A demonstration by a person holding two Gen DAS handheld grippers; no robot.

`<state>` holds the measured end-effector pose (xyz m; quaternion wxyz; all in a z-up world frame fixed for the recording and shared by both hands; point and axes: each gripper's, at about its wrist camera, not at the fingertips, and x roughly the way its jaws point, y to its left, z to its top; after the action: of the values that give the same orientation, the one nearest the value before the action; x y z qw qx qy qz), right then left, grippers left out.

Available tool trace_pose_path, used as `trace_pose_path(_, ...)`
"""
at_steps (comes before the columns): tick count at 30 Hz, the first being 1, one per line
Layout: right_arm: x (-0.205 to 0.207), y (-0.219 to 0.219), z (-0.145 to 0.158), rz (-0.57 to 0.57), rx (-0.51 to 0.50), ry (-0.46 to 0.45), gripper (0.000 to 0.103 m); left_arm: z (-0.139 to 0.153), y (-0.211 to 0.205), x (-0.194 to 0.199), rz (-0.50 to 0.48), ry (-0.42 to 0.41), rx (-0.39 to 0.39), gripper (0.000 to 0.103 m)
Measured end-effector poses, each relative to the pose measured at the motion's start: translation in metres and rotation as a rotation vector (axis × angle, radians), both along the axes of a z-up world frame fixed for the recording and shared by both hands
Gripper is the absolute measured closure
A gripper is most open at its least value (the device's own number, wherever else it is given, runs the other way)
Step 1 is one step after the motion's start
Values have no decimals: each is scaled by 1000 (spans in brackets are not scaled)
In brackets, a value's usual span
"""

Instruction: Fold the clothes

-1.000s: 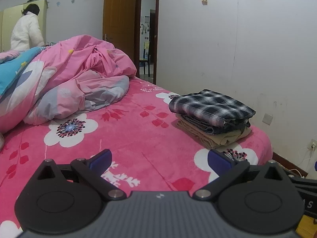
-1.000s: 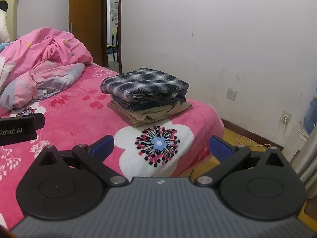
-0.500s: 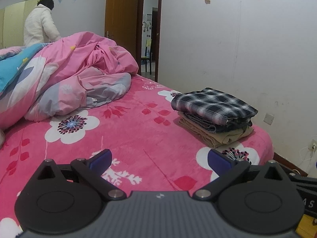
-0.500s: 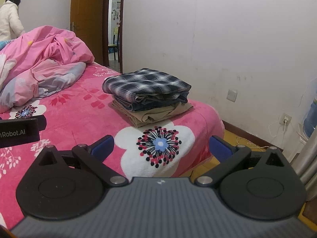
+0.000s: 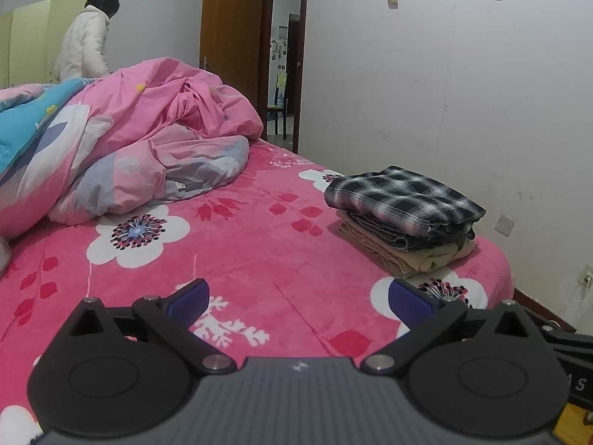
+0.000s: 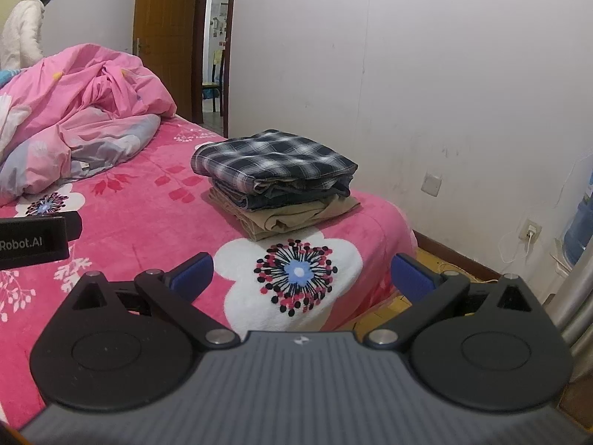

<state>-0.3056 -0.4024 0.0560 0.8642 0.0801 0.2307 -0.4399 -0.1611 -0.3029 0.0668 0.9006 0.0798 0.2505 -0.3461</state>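
A stack of three folded garments sits near the bed's right edge: a dark plaid shirt on top, a grey-blue piece under it, and a tan piece at the bottom. My left gripper hovers open above the pink floral bedspread, well short of the stack and holding nothing. My right gripper is open too, empty, over the bed's near right corner with the stack ahead. The left gripper's body shows at the left edge of the right wrist view.
A crumpled pink duvet fills the bed's far left. A person in a white jacket stands behind it by a wardrobe. An open wooden door is at the back. The white wall runs beside the bed, with floor and sockets below.
Both views have shifted slightly upward and rightward, so the stack sits a little lower and left in frame. The person at the back has straightened up and moved right. Both grippers stay open.
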Motion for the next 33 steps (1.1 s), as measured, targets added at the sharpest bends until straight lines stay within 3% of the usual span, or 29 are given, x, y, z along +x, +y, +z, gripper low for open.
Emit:
trace_pose_path(9, -2, 0, 3, -10, -19, 5, 1, 0, -8, -5, -23, 7, -6, 0)
trace_pose_path(18, -35, -15, 5, -94, -33, 11, 1, -4, -35, -32, -107, 15, -3, 0)
trace_pose_path(33, -50, -26, 1, -121, -13, -7, 1, -6, -43, -44, -122, -2, 11, 0)
